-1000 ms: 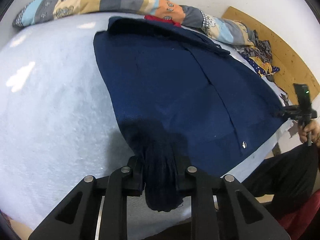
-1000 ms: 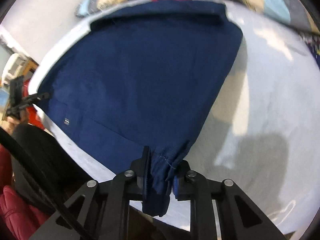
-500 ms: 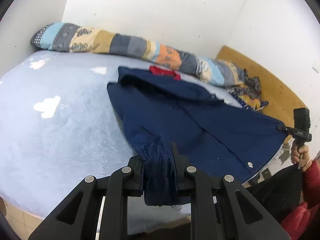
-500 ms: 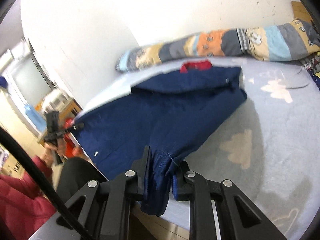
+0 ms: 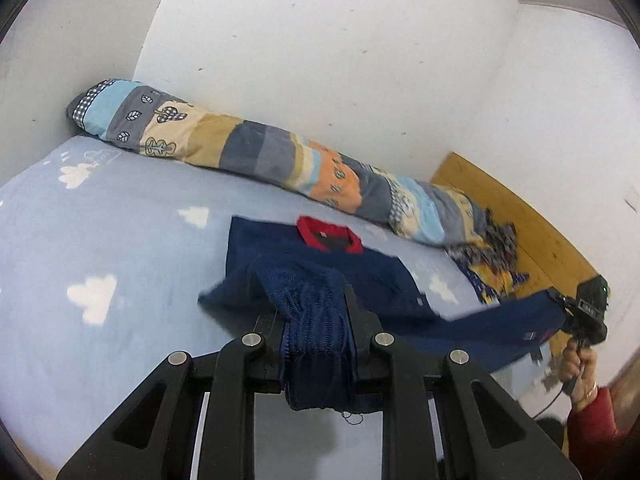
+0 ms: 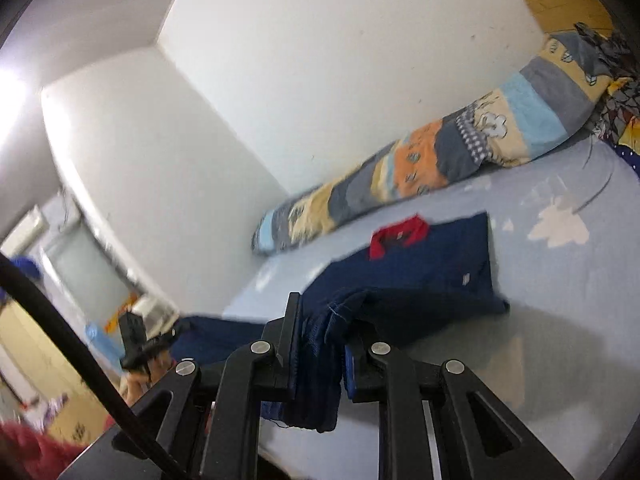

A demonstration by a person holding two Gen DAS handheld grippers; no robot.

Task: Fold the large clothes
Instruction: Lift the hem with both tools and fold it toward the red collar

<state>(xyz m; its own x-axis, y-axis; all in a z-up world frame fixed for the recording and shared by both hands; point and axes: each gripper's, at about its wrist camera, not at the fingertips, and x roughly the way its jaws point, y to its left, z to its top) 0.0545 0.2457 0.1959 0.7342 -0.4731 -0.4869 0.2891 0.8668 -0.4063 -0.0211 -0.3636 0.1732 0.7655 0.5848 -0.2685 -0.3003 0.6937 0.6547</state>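
Navy polo shirt lifted off the bed by both grippers

The left gripper (image 5: 318, 344) and right gripper (image 6: 320, 356) each pinch a bunched hem corner of the navy polo shirt (image 5: 372, 280); its red collar end lies on the light-blue bedsheet (image 5: 120, 240).

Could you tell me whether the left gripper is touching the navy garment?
Touching: the left wrist view shows the left gripper clamped on a bunched hem of the navy garment.

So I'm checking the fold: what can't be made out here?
- Left view: the left gripper covers the garment's near hem.
- Right view: motion blur smears the left gripper and the room behind it.
- Both views: the bed's near edge is cut off.
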